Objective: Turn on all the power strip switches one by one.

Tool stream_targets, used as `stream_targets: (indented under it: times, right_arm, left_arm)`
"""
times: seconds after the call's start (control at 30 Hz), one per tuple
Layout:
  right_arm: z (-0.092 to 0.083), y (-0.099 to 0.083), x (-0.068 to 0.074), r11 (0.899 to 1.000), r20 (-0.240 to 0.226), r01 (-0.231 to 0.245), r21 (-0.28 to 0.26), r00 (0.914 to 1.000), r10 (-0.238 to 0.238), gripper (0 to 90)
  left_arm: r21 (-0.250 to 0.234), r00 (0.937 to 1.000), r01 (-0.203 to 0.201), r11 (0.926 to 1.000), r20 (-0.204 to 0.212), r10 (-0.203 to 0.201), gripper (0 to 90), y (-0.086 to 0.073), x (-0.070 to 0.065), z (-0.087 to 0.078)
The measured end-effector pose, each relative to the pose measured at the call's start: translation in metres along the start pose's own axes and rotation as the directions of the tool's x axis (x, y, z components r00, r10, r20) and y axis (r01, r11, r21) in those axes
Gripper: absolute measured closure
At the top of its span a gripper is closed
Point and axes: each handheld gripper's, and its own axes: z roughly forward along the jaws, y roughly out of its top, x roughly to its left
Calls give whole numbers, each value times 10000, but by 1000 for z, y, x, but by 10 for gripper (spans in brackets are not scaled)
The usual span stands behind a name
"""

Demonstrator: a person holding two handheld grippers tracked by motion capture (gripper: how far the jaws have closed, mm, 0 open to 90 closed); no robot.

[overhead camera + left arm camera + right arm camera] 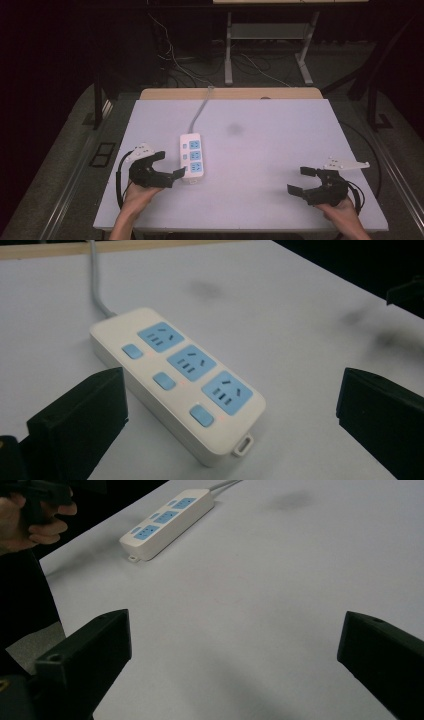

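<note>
Left gripper (167,164) sits jaws wide beside the power strip (192,156); its own view reveals faint, possibly lit dots by the switches. Right gripper (302,180) gapes lower right.

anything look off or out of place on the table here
Nothing is broken or spilled. The white power strip lies flat with nothing plugged in. The only oddity is a dark smudge on the table right of the cord. The left gripper and the right gripper are open.
</note>
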Motion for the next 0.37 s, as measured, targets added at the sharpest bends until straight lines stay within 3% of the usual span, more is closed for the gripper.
stream_targets:
  times: [0.37]
  right_arm:
    - [1, -2, 1, 10000, 7, -55, 23, 10000, 55, 7]
  left_arm:
    - [263, 9989, -256, 9993, 398, 246, 0, -17, -9, 5]
